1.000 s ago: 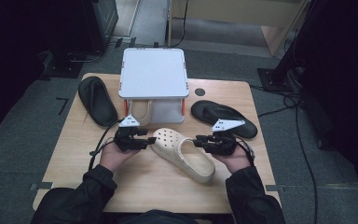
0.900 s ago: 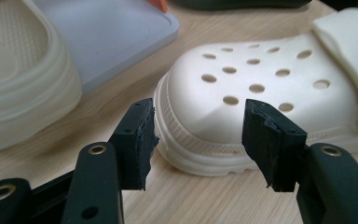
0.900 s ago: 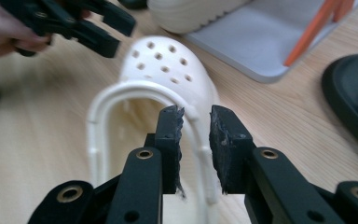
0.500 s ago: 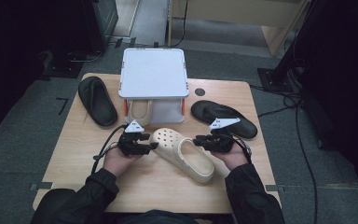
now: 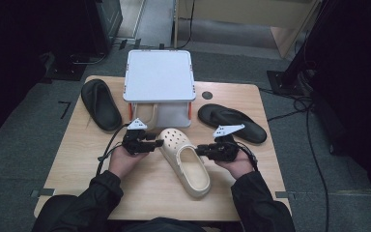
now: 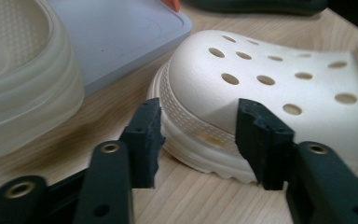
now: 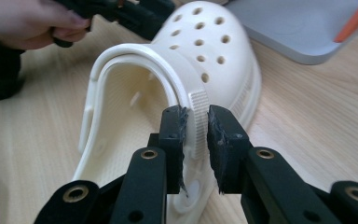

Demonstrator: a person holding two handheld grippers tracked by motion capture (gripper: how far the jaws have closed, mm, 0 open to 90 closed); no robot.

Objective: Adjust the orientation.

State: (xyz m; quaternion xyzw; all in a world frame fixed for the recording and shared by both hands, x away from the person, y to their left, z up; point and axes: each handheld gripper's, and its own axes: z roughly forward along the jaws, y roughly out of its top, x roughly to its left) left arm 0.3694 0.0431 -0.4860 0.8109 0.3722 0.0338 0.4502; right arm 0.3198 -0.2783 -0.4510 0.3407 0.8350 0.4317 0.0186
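Closing in since the earlier frame, the left gripper (image 6: 198,140) is straddling the cream clog's (image 5: 186,159) toe, pads not pressing yet; the right gripper (image 7: 196,149) is pinching its strap. Squeeze evenly before lifting together.

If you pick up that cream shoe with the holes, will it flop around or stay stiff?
The cream clog looks like thick moulded foam, so it would probably keep its shape and feel light. Its strap, pinched in the right gripper, looks thin and hinged, so it may swing. The flat ridged sole on the wooden table suggests it won't roll or slide easily.
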